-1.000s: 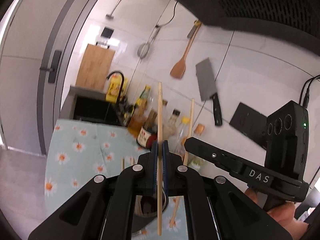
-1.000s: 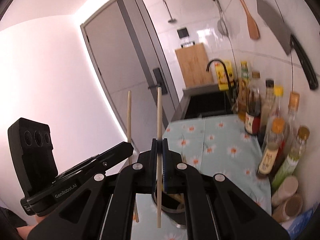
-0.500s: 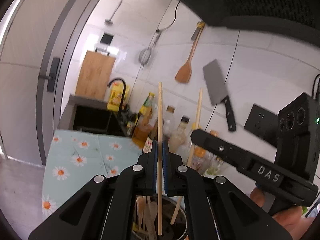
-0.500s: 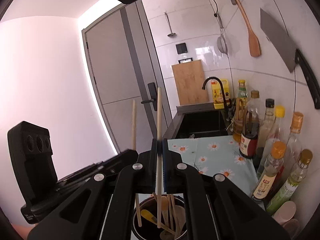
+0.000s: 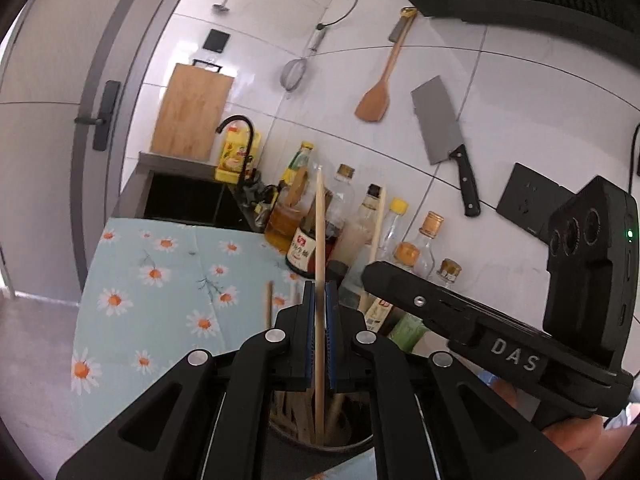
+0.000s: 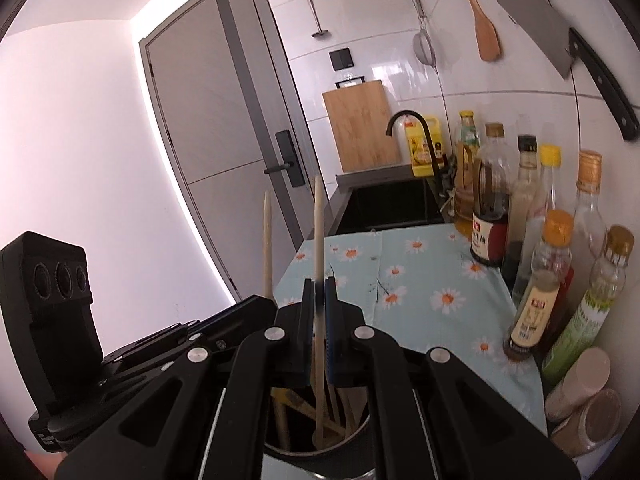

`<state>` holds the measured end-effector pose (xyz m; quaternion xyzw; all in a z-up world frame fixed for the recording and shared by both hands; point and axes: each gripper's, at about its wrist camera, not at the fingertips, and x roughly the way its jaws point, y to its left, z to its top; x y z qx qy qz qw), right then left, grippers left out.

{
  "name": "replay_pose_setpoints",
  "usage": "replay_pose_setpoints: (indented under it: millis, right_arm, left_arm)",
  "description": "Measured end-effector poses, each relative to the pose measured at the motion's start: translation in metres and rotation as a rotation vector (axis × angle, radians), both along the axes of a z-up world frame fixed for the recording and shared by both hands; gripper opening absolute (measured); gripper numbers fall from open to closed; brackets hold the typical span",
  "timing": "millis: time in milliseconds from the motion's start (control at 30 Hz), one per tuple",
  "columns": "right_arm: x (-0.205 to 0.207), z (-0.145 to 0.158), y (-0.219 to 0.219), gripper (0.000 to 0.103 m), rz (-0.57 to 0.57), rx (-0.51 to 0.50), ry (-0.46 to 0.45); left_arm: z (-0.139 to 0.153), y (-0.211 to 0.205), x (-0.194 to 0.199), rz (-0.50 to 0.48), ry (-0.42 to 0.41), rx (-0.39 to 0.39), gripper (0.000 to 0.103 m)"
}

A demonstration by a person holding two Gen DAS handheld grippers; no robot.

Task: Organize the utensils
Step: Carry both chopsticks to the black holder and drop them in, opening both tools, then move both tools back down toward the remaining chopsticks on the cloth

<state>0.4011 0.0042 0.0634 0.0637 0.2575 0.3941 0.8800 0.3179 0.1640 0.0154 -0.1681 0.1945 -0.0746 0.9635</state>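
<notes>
Both hands hold their grippers side by side above a dark round utensil holder that stands at the near end of the daisy-print cloth on the counter. The left gripper is clamped on a wooden chopstick, which stands upright between the blue pads; its lower end reaches down into the holder among other wooden utensils. The right gripper has a second chopstick upright between its jaws, lower end down inside the same holder. Its jaws have just been opening, and a thin gap shows beside the stick on the right, so the pads no longer seem to press it. From the left camera the right gripper's body crosses the near right of the scene with its chopstick rising behind it; from the right camera the left gripper sits at the near left.

Along the right side of the cloth, against the tiled wall, stands a row of bottles. At the far end is a black sink with a black tap, and a wooden cutting board leans behind it. A cleaver, a wooden spatula and a strainer hang on the wall.
</notes>
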Motion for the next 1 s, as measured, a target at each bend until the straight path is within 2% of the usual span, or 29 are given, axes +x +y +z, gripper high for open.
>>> replay_pose_setpoints:
  millis: [133, 333, 400, 467, 733, 1000]
  right_arm:
    - [-0.004, 0.004, -0.012, 0.018, -0.022, 0.029, 0.015]
    - [-0.014, 0.017, -0.027, 0.018, -0.035, 0.047, 0.006]
    - [-0.021, 0.021, -0.03, 0.019, -0.035, 0.046, 0.0]
    - [-0.027, 0.025, -0.034, 0.028, -0.031, 0.056, 0.001]
    - [-0.065, 0.041, -0.054, 0.028, -0.014, 0.047, 0.003]
    - [-0.107, 0.039, -0.084, 0.032, -0.034, 0.024, 0.015]
  left_arm:
    - [0.005, -0.004, -0.009, -0.001, -0.003, 0.024, 0.005]
    - [0.014, -0.006, -0.022, 0.008, -0.004, 0.038, 0.005]
    - [0.018, -0.007, -0.028, 0.022, -0.005, 0.045, 0.016]
    - [0.023, -0.009, -0.034, 0.028, -0.005, 0.052, 0.016]
    - [0.041, -0.017, -0.069, 0.024, -0.003, 0.078, 0.018]
    - [0.039, -0.024, -0.107, 0.018, 0.011, 0.069, 0.023]
